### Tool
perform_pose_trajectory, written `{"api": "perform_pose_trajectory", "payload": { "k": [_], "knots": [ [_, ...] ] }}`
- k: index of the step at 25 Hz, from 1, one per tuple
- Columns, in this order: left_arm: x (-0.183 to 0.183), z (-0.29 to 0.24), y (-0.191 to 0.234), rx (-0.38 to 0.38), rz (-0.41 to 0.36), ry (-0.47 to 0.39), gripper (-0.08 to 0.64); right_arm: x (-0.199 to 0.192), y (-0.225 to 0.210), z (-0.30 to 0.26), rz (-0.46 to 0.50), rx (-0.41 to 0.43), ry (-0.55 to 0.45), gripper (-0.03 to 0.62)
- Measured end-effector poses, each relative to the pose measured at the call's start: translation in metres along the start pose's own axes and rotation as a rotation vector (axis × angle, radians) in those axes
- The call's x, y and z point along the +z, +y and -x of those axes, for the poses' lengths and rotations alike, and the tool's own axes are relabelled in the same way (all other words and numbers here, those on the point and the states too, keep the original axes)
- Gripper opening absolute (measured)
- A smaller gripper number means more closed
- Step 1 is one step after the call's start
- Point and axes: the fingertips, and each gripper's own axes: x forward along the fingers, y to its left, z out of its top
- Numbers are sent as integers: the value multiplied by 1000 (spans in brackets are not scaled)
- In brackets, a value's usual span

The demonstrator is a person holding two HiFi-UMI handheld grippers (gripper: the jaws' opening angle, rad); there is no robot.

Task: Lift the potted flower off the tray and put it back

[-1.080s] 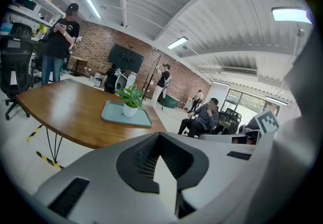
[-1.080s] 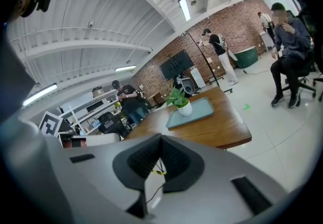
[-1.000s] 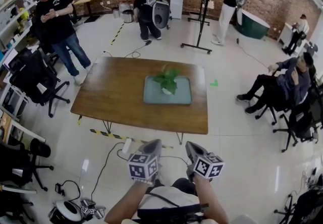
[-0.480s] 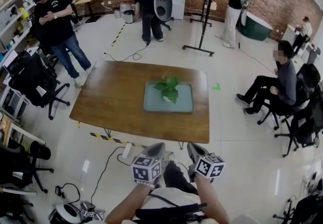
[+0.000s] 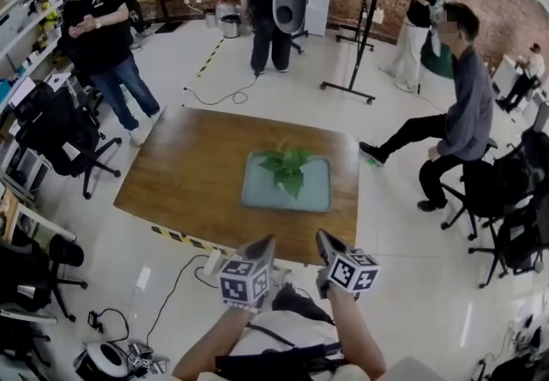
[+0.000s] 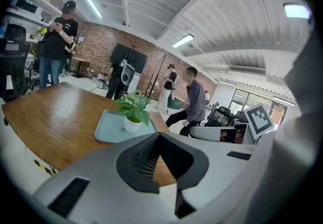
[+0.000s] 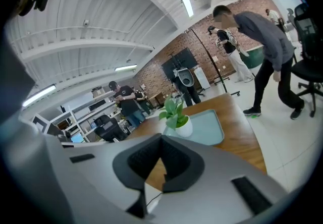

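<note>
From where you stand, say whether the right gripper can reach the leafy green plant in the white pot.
Probably not yet: the right gripper, jaws shut, hangs short of the wooden table, and the plant stands mid-table on a pale tray. Nothing blocks the way.

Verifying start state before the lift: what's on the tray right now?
Only the potted flower, a leafy green plant in a white pot, stands on the tray. The tray surface beneath the pot is covered; the rest looks bare.
</note>
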Motion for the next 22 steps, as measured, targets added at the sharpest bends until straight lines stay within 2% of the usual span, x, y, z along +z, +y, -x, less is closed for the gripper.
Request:
{"api": "perform_pose_trajectory", "payload": {
  "k": [14, 17, 22],
  "knots": [
    [42, -76, 20, 22, 13, -2, -5, 56, -81, -95, 60, -40, 73, 31],
    [43, -86, 25, 40, 21, -1, -5, 64, -98, -119, 76, -34, 113, 84],
    [50, -101, 33, 74, 41, -11, -5, 71, -115, -168, 85, 7, 189, 118]
  ]
}}
